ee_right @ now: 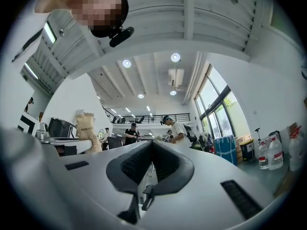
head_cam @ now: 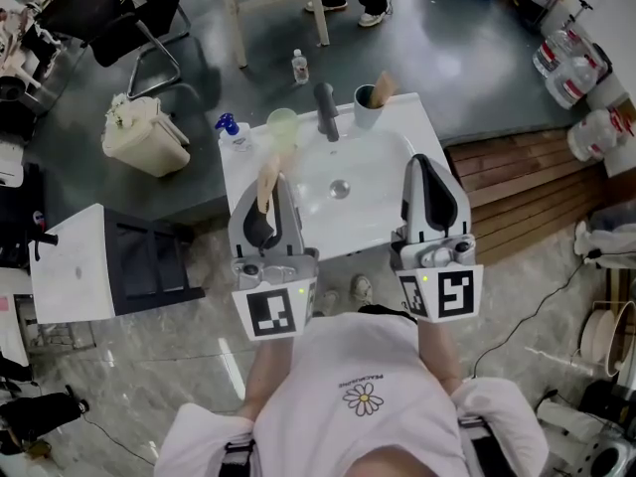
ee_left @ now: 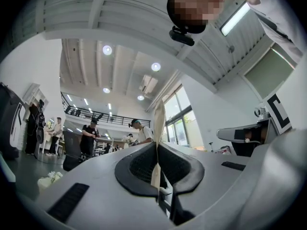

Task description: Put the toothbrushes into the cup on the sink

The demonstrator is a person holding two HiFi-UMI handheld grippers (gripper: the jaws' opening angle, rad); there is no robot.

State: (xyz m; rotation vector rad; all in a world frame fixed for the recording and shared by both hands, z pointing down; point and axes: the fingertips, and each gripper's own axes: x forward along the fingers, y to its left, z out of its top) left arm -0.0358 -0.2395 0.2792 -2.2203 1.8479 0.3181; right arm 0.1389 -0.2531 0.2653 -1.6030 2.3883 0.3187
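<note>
A beige paper-wrapped toothbrush (head_cam: pixel 265 185) sticks up from my left gripper (head_cam: pixel 270 182), which is shut on it over the left side of the white sink (head_cam: pixel 378 192). In the left gripper view the toothbrush (ee_left: pixel 158 123) shows as a thin strip pinched between the pads. The right gripper view shows it (ee_right: pixel 88 128) off to the left. My right gripper (head_cam: pixel 423 165) is shut and empty over the sink's right side; its view shows the jaws (ee_right: pixel 152 150) meeting with nothing between. The grey cup (head_cam: pixel 366 107) at the sink's back right holds another wrapped toothbrush (head_cam: pixel 384 87).
A dark faucet (head_cam: pixel 326 112) stands at the back of the basin, with a pale green cup (head_cam: pixel 282 125) and a blue-capped bottle (head_cam: pixel 230 129) to its left. A beige bin (head_cam: pixel 144 137) and a low cabinet (head_cam: pixel 109 261) stand left of the sink.
</note>
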